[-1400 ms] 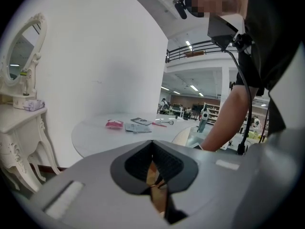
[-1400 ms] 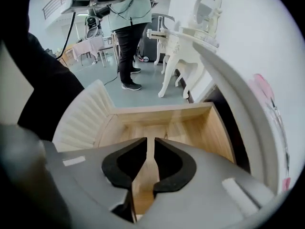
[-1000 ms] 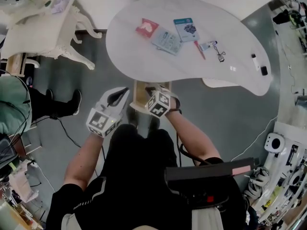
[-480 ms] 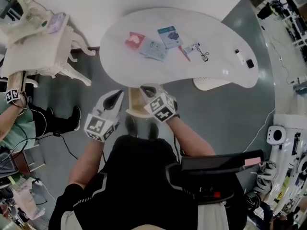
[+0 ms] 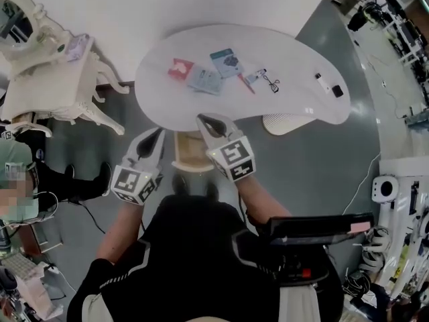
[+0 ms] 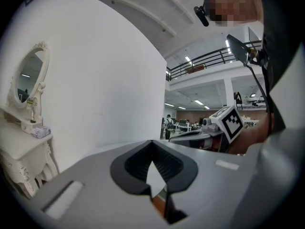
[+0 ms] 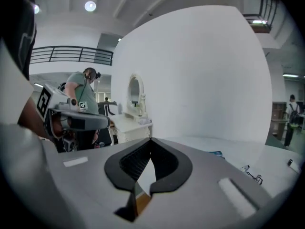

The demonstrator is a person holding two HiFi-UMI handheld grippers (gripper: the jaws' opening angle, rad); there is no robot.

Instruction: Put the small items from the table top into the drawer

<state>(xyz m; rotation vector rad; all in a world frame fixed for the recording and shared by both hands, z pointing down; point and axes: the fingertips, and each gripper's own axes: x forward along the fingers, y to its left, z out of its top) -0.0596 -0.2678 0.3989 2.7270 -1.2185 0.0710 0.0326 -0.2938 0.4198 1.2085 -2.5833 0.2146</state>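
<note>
The right claw (image 5: 202, 119) is pressed together on nothing, over the near edge of the white bench (image 5: 295, 52). The left claw (image 5: 159, 133), likewise closed and empty, hangs just beside that edge. Between them the drawer (image 5: 188, 154) stands pulled out. The red packet (image 5: 179, 68), blue packet (image 5: 226, 60) and other small items lie on the bench top beyond.

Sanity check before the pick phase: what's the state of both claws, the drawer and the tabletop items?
Left claw: shut, empty.
Right claw: shut, empty.
Drawer: pulled out.
Red packet: lying flat, not yet stowed.
Pale packet: lying flat, not yet stowed.
Blue packet: lying flat, not yet stowed.
Red pen: lying flat, not yet stowed.
</note>
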